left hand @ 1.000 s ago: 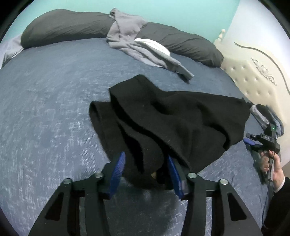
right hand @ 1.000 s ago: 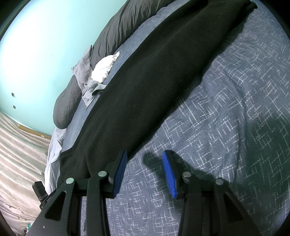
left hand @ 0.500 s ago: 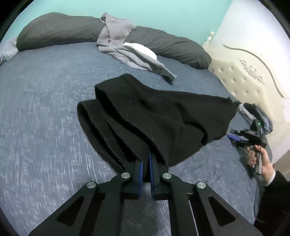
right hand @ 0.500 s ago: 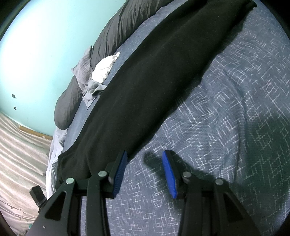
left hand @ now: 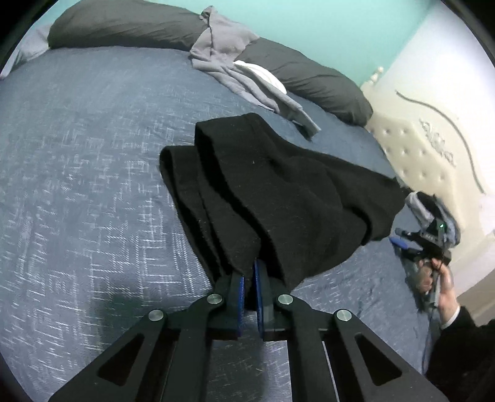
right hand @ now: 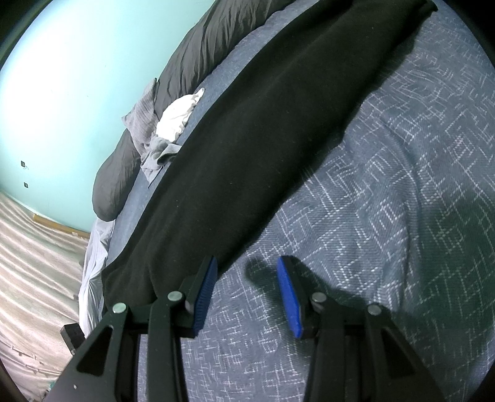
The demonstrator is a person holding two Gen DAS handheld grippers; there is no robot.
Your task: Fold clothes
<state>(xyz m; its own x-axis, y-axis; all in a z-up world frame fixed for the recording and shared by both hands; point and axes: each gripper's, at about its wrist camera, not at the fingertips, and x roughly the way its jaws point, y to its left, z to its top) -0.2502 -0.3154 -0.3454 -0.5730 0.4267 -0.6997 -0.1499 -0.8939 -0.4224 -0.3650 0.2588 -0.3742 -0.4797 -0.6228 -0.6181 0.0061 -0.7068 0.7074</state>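
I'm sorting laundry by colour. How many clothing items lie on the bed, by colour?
Black: 1, the black garment, pinched in the left tool
Grey: 1, the grey garment by the pillows
White: 1, the white item
Total: 3

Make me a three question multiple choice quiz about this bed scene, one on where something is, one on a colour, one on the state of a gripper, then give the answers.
1. Where does the grey garment lie?
A. Against the dark pillows at the far edge of the bed
B. On the floor
C. Between the right gripper's pads

2. What colour is the garment held by the left gripper?
A. White
B. Black
C. Red

3. How does the right gripper stand?
A. Shut on the black garment
B. Open over the blue bedspread
C. Shut on a pillow

Answers: 1 A, the grey garment drapes over the pillows. 2 B, the black garment runs from the shut pads. 3 B, only bedspread shows between its separated pads.
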